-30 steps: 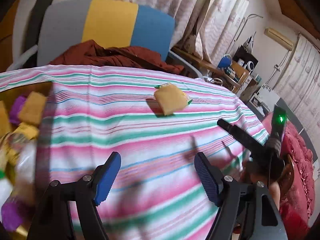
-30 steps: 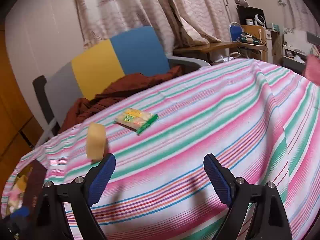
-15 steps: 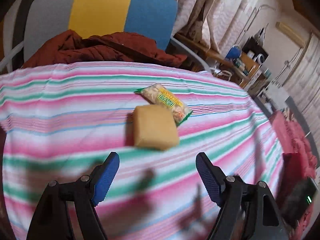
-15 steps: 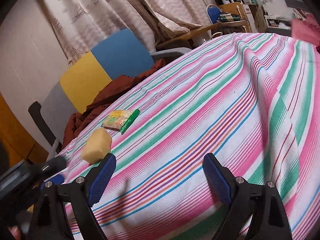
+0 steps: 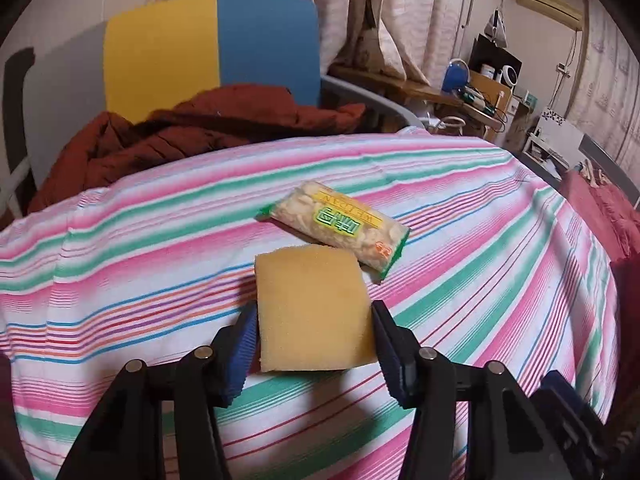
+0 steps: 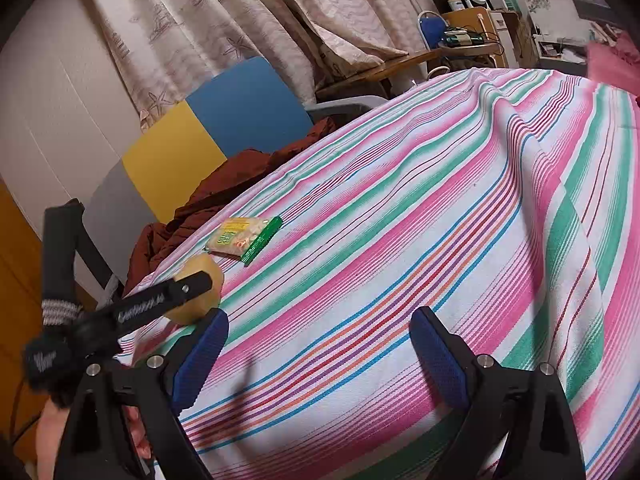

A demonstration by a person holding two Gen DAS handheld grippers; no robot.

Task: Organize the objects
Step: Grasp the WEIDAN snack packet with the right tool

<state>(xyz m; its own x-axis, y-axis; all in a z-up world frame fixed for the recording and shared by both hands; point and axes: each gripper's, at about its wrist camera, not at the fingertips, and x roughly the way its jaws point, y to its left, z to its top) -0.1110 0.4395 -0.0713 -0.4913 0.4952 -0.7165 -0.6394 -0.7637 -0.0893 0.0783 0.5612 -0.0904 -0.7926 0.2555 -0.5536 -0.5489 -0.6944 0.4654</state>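
Observation:
A yellow sponge (image 5: 312, 308) lies on the striped tablecloth (image 5: 140, 280). My left gripper (image 5: 314, 340) has its jaws closing on the sponge, and both blue pads (image 5: 245, 340) touch its sides. Just beyond it lies a snack packet (image 5: 336, 230) with green ends. In the right wrist view the left gripper's black finger (image 6: 160, 300) covers part of the sponge (image 6: 208, 274), with the packet (image 6: 240, 238) behind. My right gripper (image 6: 320, 344) stands open over bare cloth, well to the right of both, with nothing between its fingers.
A chair (image 5: 208, 48) with a grey, yellow and blue back stands behind the table, a red-brown jacket (image 5: 180, 132) heaped on its seat. A cluttered desk (image 5: 472, 92) and curtains stand at the back right, red bedding (image 5: 608, 216) at the right.
The left gripper swept right, away from a box of items, up to the sponge, and its jaws narrowed onto the sponge's sides. The right gripper rolled a little and stayed open.

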